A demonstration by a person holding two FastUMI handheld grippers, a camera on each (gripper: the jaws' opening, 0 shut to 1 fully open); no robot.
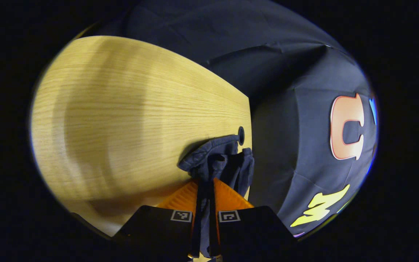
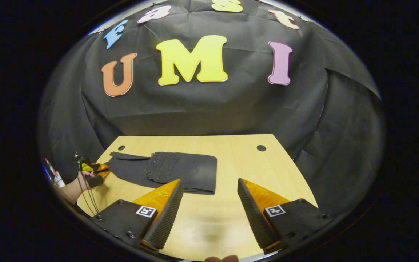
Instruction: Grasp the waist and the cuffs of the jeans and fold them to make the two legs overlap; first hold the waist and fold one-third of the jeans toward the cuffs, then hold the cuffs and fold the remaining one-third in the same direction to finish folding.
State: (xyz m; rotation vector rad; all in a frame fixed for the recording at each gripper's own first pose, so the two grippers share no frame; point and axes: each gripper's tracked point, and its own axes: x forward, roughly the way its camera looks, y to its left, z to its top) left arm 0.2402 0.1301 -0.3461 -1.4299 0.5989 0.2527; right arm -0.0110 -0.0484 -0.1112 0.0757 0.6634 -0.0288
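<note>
The dark grey jeans point(image 2: 180, 170) lie on the wooden table point(image 2: 231, 160), with the waist part folded over the legs. In the right gripper view, a hand holds my left gripper point(image 2: 94, 169) at the cuff end by the table's left edge. The left gripper view shows my left gripper point(image 1: 205, 183) shut on the bunched cuffs point(image 1: 219, 160), cloth running down between its orange fingers. My right gripper point(image 2: 208, 191) stands open above the table's near side, just in front of the jeans and holding nothing.
The table has a round hole point(image 2: 261, 148) at its far right corner and another hole point(image 2: 121, 148) at the far left. One more hole point(image 1: 241, 135) sits beside the cuffs near the table edge. Black cloth walls surround the table.
</note>
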